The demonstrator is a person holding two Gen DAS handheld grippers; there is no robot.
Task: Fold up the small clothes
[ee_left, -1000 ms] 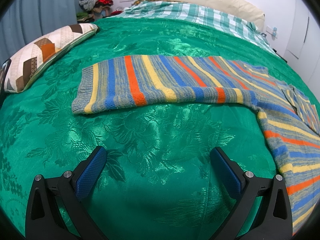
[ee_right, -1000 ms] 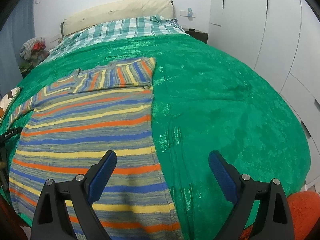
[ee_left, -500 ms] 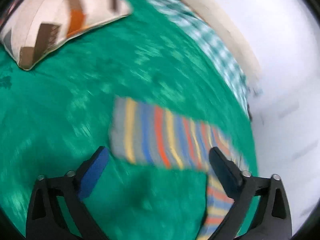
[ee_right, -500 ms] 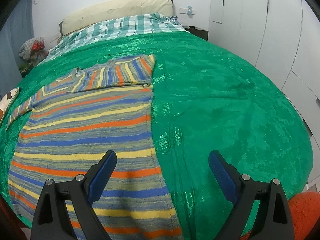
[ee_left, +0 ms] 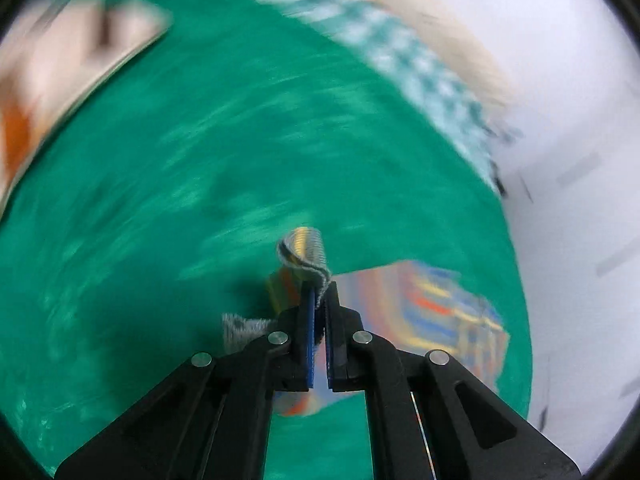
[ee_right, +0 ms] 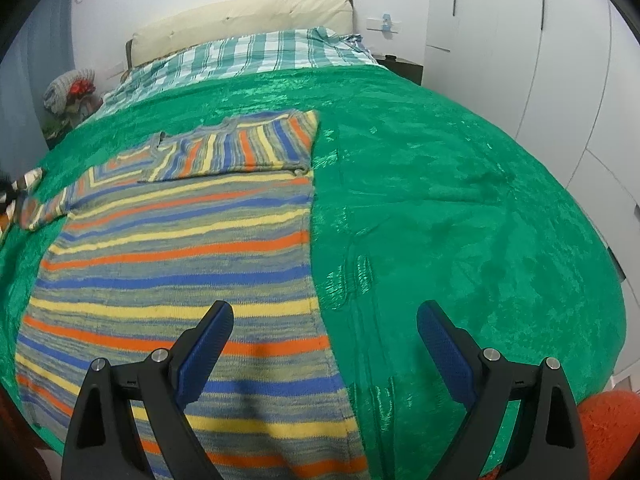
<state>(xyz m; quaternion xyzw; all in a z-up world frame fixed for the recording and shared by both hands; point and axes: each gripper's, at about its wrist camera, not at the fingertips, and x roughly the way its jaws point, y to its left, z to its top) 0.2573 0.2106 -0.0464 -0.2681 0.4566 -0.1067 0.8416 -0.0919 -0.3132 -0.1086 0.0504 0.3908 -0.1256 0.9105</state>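
A striped knit sweater (ee_right: 176, 248), with orange, blue, yellow and grey bands, lies flat on the green bedspread (ee_right: 440, 200). Its right sleeve (ee_right: 240, 148) is folded across the chest. My left gripper (ee_left: 318, 300) is shut on the cuff of the left sleeve (ee_left: 306, 254), which curls up above the fingertips; the rest of the sweater (ee_left: 432, 312) is blurred behind it. My right gripper (ee_right: 324, 344) is open and empty, hovering over the sweater's lower right edge.
A patchwork pillow (ee_left: 60, 80) lies at the left of the bed. Checked bedding (ee_right: 256, 56) and a cream headboard (ee_right: 240, 24) are at the far end. White wardrobe doors (ee_right: 540, 60) stand on the right. An orange fuzzy item (ee_right: 608, 424) is at the lower right.
My left gripper moved to the left sleeve's cuff and shut on it, lifting it; the view is motion-blurred. My right gripper stayed open with only a slight shift.
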